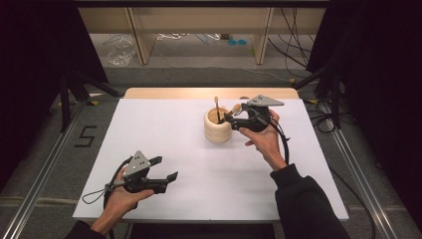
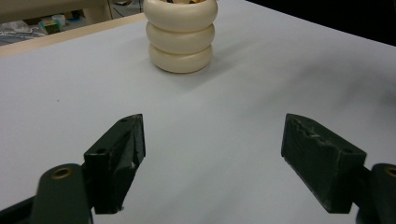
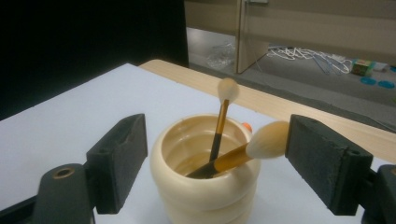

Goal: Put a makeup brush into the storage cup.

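Observation:
A cream ribbed cup [image 1: 218, 128] stands on the white table top, right of centre and toward the far edge. Two makeup brushes are in it. One brush [image 3: 223, 116] stands nearly upright, the other brush [image 3: 247, 151] leans over the rim with its fluffy head toward the right jaw. My right gripper [image 1: 233, 121] hovers just right of the cup, its jaws wide on either side of it in the right gripper view [image 3: 217, 135], pads touching nothing. My left gripper [image 1: 167, 168] rests open near the front left, aimed at the cup [image 2: 181, 35], nothing between its jaws [image 2: 212, 130].
A small orange thing [image 3: 246, 126] peeks over the cup's far rim. The white sheet [image 1: 199, 169] covers a wooden table whose bare edge [image 1: 209, 93] shows at the back. Beyond it are wooden shelf legs [image 1: 139, 40], floor cables and a plastic bag [image 1: 121, 51].

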Motion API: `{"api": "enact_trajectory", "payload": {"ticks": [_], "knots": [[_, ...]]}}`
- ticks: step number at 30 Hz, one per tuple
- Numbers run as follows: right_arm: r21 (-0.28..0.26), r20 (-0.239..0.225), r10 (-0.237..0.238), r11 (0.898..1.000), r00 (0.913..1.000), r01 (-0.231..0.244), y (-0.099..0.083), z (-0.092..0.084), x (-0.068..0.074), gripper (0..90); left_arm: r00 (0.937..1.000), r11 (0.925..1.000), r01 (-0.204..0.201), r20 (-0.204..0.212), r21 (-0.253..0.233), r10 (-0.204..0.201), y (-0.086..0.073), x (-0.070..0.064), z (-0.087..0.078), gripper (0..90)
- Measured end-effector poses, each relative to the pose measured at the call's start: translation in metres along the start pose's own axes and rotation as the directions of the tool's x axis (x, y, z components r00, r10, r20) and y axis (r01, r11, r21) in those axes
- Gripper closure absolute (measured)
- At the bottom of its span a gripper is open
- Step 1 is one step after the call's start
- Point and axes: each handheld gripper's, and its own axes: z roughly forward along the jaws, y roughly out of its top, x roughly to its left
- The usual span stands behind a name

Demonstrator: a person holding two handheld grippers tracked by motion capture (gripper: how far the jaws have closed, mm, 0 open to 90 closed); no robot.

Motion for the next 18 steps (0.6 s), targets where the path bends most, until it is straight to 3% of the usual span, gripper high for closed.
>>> {"api": "enact_trajectory", "payload": {"ticks": [5, 18], "knots": [[-0.009, 0.008, -0.019, 1.000, 0.9998, 0.019, -0.005, -0.010, 0.005, 19.4, 1.0000, 1.0000, 0.001, 0.000, -0.001, -0.001, 0.000, 0.000, 0.000, 21.8], [0.002, -0.011, -0.013, 1.000, 0.9998, 0.014, -0.018, -0.024, 0.017, 17.8, 1.0000, 0.9999, 0.003, 0.000, -0.010, -0.003, 0.001, 0.001, 0.000, 21.6]]}}
